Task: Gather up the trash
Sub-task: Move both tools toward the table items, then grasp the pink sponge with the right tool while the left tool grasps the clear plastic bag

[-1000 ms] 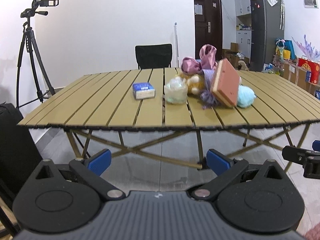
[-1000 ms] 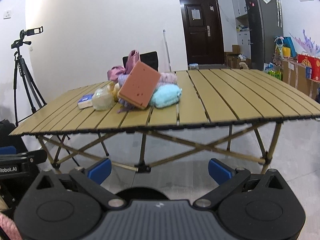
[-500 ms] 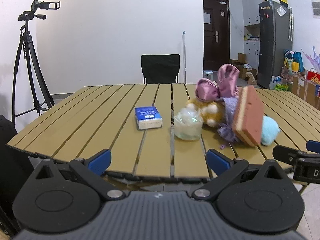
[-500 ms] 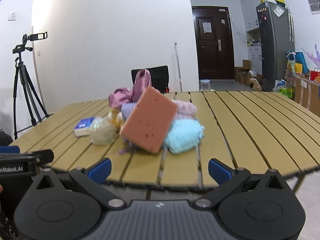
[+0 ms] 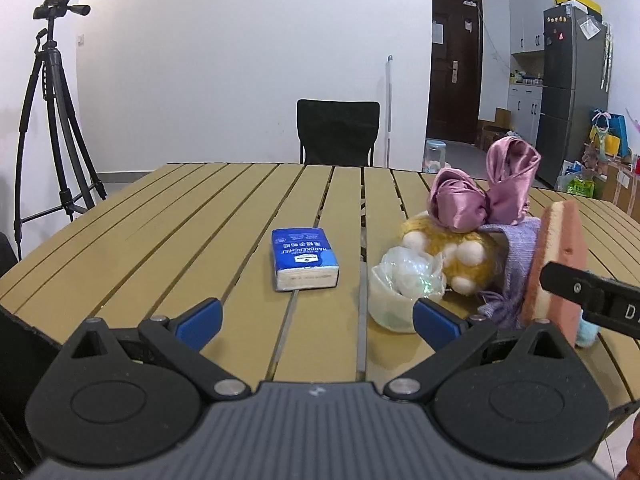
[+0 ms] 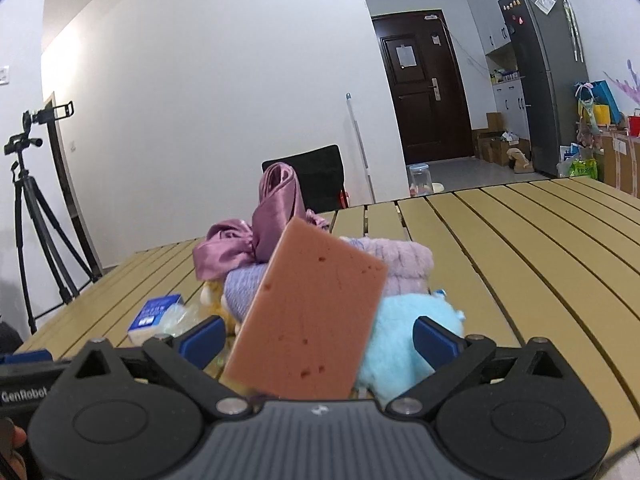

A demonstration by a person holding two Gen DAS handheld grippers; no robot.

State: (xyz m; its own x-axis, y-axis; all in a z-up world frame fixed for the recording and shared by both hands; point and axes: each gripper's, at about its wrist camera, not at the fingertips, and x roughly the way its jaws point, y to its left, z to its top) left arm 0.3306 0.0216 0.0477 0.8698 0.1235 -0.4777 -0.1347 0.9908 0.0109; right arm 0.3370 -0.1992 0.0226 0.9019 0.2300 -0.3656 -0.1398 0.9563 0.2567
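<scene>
On the slatted tan table lies a blue tissue pack, just ahead of my open left gripper. To its right, a pale cup of crumpled clear plastic sits by the right fingertip. Behind it are a yellow plush toy, a purple satin bow and a pink sponge on edge. My right gripper is open, with the tilted sponge standing between its fingers. A light blue plush and lilac knit lie behind.
A black chair stands at the table's far side. A camera tripod is at the left wall. A fridge and boxes are at the back right. The table's right half is bare slats.
Both grippers have risen and moved forward over the table's near edge. The sponge now stands between the right gripper's fingers, and the tissue pack is close ahead of the left one.
</scene>
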